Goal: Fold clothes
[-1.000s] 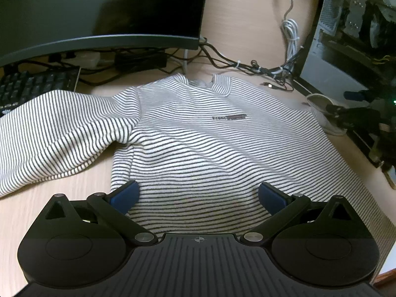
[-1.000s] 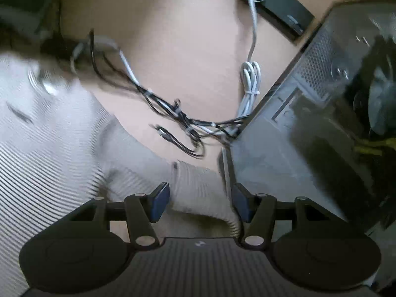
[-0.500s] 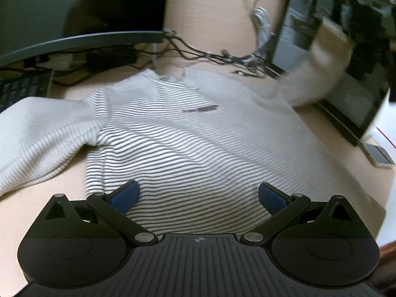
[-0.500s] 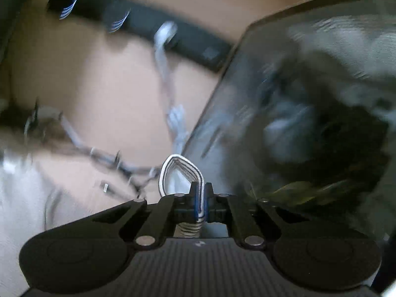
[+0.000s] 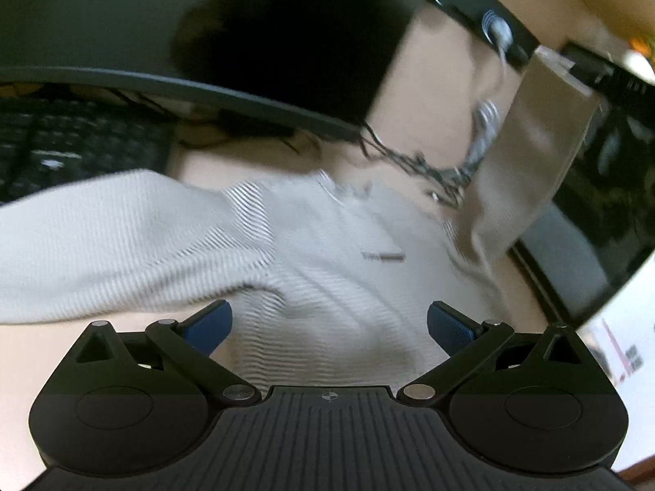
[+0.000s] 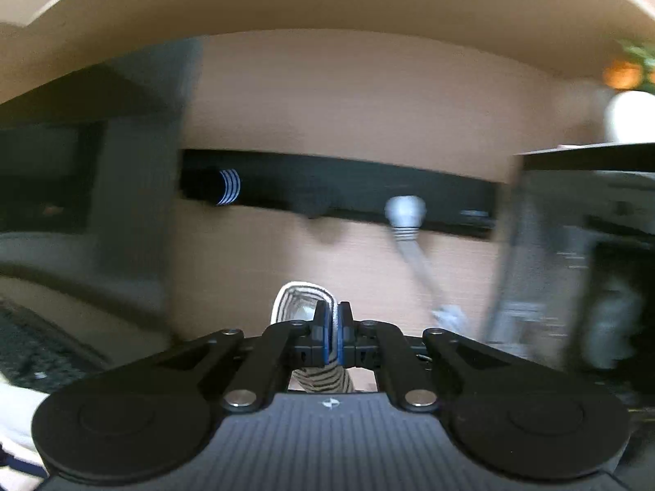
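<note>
Right gripper [image 6: 332,329] clamped on sleeve cuff [image 6: 301,300] (blurred, probably lifted); left gripper [image 5: 329,323] wide apart, empty.

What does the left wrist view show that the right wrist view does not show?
Only the left wrist view shows the open left gripper above the striped shirt's body, plus the monitor and the cable bundle. Only the right wrist view shows the right gripper shut on the sleeve cuff. Both show the raised sleeve, the keyboard and the black bar on the wall.

Open left hand-held gripper [image 5: 329,323] over blurred striped sweater [image 5: 327,286], one sleeve [image 5: 532,155] raised.
</note>
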